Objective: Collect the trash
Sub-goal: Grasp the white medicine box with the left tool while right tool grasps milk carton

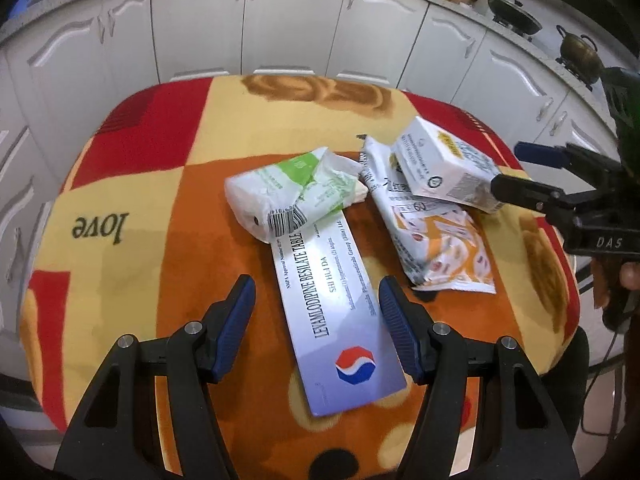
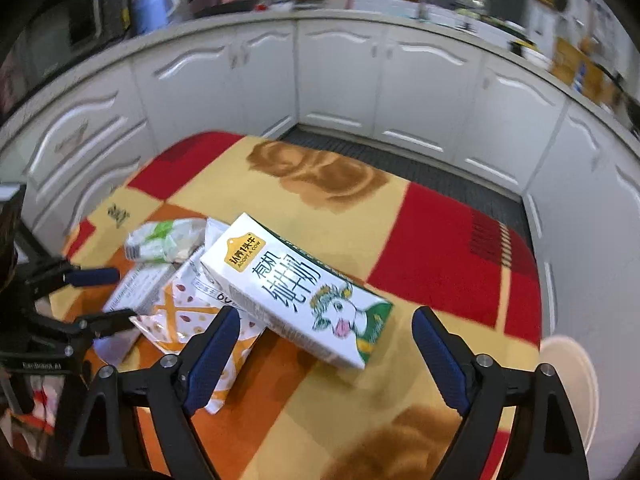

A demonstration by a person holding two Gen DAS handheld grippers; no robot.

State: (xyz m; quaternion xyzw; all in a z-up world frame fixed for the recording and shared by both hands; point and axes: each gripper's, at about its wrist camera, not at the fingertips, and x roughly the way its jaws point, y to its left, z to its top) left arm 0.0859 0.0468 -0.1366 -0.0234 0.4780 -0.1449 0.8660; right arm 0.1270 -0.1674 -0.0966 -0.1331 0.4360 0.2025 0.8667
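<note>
The left gripper [image 1: 316, 300] is held with its fingers [image 1: 236, 312] spread wide, the long medicine box [image 1: 332, 320] lying flat between them without being touched. The right gripper [image 2: 324, 344] is likewise held with its fingers [image 2: 212, 352] spread apart, nothing being pinched; the near end of the milk carton [image 2: 296, 288] is framed between them, apart from both pads.

The medicine box is taken as the landmark. Its far end is overlapped by a white-and-green tissue pack [image 1: 288, 192], which is rested partly on it. To the right of the box, a crumpled orange-and-white snack wrapper [image 1: 432, 240] is laid on the patterned blanket [image 1: 160, 160] by which the counter is covered. The milk carton [image 1: 444, 164] is propped on the far part of that wrapper, tilted, well to the right of the box. In the left wrist view the right gripper [image 1: 532, 172] is seen beyond the carton's right end, its nearer finger close against the carton; contact cannot be told. White kitchen cabinets [image 1: 280, 28] are ranged behind the blanket.
</note>
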